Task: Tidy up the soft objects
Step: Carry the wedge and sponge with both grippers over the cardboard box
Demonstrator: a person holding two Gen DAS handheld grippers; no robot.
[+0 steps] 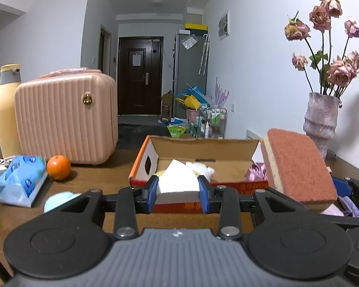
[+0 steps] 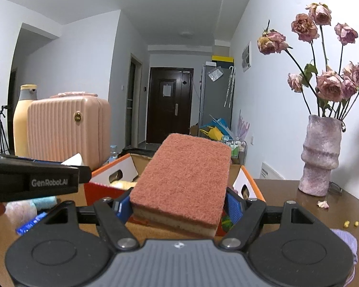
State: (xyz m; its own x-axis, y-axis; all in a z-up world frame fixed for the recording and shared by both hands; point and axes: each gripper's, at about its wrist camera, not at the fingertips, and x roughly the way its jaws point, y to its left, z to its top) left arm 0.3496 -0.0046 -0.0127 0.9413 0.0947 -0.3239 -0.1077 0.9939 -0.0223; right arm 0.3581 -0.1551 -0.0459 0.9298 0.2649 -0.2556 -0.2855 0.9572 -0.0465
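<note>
My left gripper (image 1: 178, 186) is shut on a white foam block (image 1: 176, 181), held just in front of an open cardboard box (image 1: 203, 148) with orange-red sides. Inside the box lie a white-and-yellow soft thing (image 1: 203, 168) and a purple cloth (image 1: 257, 171). My right gripper (image 2: 178, 202) is shut on a sponge (image 2: 186, 179) with a rough reddish top and a yellow underside, raised before the same box (image 2: 122, 169). The sponge (image 1: 299, 165) shows at the right of the left wrist view, and the left gripper's body (image 2: 36, 179) crosses the left of the right wrist view.
On the brown table (image 1: 95, 181) stand a pink ribbed case (image 1: 64, 117), a yellow bottle (image 1: 6, 110), an orange (image 1: 58, 167), a blue tissue pack (image 1: 21, 179) and a light blue soft thing (image 1: 57, 199). A vase (image 2: 320, 155) of dried roses stands right; yellow crumbs (image 2: 356, 226) and a lilac cloth (image 2: 345, 241) lie near it.
</note>
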